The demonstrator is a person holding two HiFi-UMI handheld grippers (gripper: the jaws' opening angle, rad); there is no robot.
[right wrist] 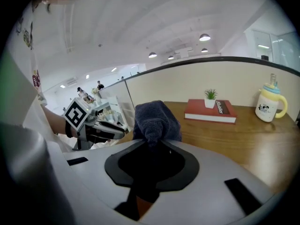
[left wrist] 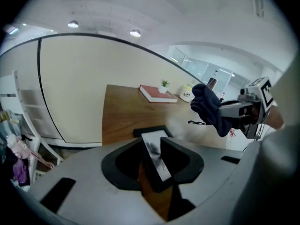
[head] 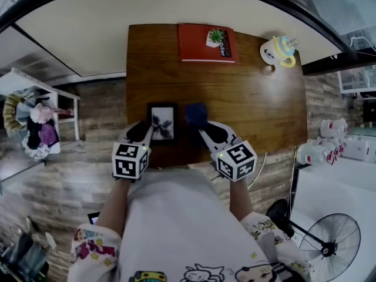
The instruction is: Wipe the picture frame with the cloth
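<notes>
Left gripper [left wrist: 152,140] pinches the picture frame [head: 162,122] over the desk's [head: 235,98] near edge, right gripper [right wrist: 153,142] clamps the cloth [right wrist: 156,118] just beside it; recommend firm hold, light overlapping strokes.

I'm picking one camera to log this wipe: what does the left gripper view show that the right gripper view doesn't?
Only the left gripper view: the picture frame, clamped between the left gripper's jaws. Only the right gripper view: the left gripper's marker cube. Both: the dark blue cloth pinched by the right gripper, the red book, the plant, the mug and the wooden table.
</notes>
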